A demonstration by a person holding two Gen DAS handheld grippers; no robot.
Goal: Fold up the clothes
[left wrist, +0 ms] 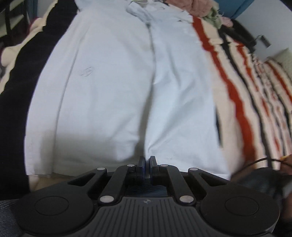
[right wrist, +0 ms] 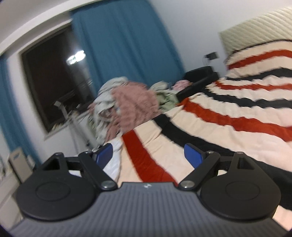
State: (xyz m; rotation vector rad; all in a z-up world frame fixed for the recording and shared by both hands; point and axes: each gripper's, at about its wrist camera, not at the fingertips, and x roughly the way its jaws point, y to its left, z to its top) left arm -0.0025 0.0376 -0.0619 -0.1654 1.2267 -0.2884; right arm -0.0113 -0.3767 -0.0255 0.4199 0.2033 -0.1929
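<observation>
A pale blue-white shirt [left wrist: 113, 82] lies spread on the striped blanket, its collar [left wrist: 138, 11] at the far end. My left gripper [left wrist: 147, 160] is shut on the shirt's near hem, and a ridge of cloth runs up from the pinch toward the collar. In the right wrist view my right gripper [right wrist: 148, 155] stands open above the striped blanket [right wrist: 228, 109] with nothing between its blue pads [right wrist: 193, 156]. A corner of the shirt [right wrist: 113, 164] shows by its left finger.
A heap of pink, green and grey clothes [right wrist: 127, 105] sits at the bed's far end, also seen as the clothes heap [left wrist: 199, 9]. Blue curtains [right wrist: 124, 45] and a dark window [right wrist: 54, 82] stand behind. A dark blanket band [left wrist: 20, 91] runs left of the shirt.
</observation>
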